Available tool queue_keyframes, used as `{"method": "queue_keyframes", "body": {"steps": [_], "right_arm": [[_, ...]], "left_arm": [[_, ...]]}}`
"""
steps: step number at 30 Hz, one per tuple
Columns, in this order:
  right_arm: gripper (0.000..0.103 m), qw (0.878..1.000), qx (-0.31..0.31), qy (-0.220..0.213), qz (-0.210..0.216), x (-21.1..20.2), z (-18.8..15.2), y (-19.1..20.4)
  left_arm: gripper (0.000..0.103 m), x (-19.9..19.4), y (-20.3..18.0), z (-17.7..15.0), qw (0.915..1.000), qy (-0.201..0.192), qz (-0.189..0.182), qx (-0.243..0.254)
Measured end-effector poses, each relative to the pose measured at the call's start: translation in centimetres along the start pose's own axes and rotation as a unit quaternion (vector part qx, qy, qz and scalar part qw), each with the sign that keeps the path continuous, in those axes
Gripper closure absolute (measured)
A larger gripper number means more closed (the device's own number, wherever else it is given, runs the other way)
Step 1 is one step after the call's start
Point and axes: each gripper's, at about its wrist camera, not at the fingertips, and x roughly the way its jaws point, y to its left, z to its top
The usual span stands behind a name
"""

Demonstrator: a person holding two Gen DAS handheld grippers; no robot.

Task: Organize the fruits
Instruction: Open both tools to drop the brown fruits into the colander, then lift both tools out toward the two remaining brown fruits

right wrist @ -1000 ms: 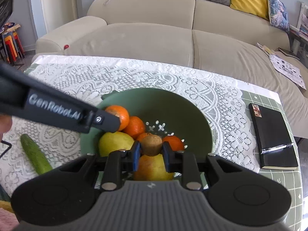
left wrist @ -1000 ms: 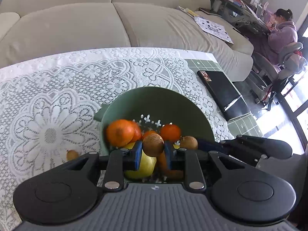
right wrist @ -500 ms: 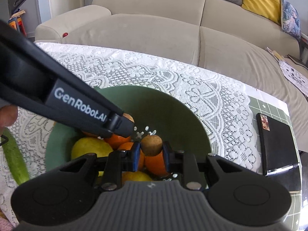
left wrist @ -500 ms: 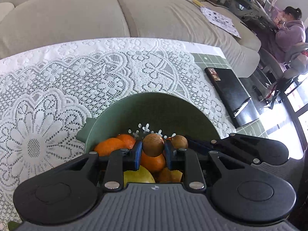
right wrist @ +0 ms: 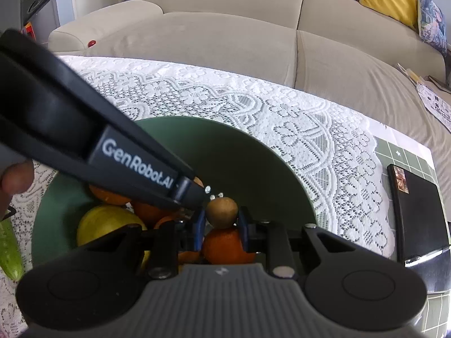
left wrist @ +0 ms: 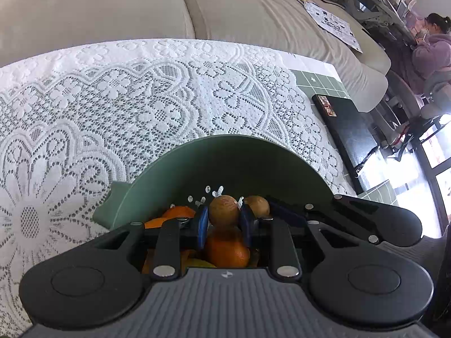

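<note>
A green bowl (left wrist: 225,163) on the lace cloth holds several oranges (left wrist: 227,249) and a yellow fruit (right wrist: 108,221). My left gripper (left wrist: 224,211) is shut on a small brown round fruit (left wrist: 224,209) and holds it low over the bowl. My right gripper (right wrist: 221,211) is shut on another small brown fruit (right wrist: 221,209), also just above the oranges (right wrist: 225,246). The right gripper's fruit shows beside mine in the left wrist view (left wrist: 257,204). The left gripper's black body (right wrist: 84,129) crosses the right wrist view.
A white lace cloth (left wrist: 141,98) covers the table. A black notebook with a pen (right wrist: 414,214) lies at the right edge. A green cucumber (right wrist: 10,249) lies left of the bowl. A beige sofa (right wrist: 253,36) stands behind the table.
Both grippers have moved forward and down into the bowl, each still holding its brown fruit. The bowl rim now fills more of both views.
</note>
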Motion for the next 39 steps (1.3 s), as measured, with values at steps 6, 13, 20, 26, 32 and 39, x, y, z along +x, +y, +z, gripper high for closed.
{"method": "queue_keyframes", "body": {"steps": [6, 13, 20, 26, 32, 39], "right_arm": [[0.082, 1.0, 0.007, 0.006, 0.004, 0.4, -0.3, -0.2], [0.08, 1.0, 0.004, 0.005, -0.001, 0.2, -0.2, -0.3], [0.079, 1.0, 0.008, 0.002, -0.007, -0.8, 0.1, -0.1], [0.07, 1.0, 0.02, -0.006, -0.008, -2.6, 0.3, 0.6], [0.064, 0.999, 0.032, -0.017, -0.006, -4.9, 0.3, 1.6], [0.052, 0.998, 0.055, -0.027, 0.001, -7.4, 0.3, 2.9]], "left_arm": [[0.076, 0.4, 0.1, 0.3, 1.0, 0.004, -0.004, 0.004], [0.069, 0.3, 0.2, 0.3, 1.0, 0.005, -0.006, 0.004], [0.064, -1.5, 0.2, 0.3, 0.9999, -0.008, -0.009, -0.002], [0.064, -4.9, 0.0, -0.2, 0.9991, -0.042, -0.006, 0.001], [0.064, -8.3, 0.0, -1.2, 0.9976, -0.068, 0.009, 0.007], [0.064, -11.5, 0.5, -3.4, 0.9952, -0.087, 0.041, 0.019]]}}
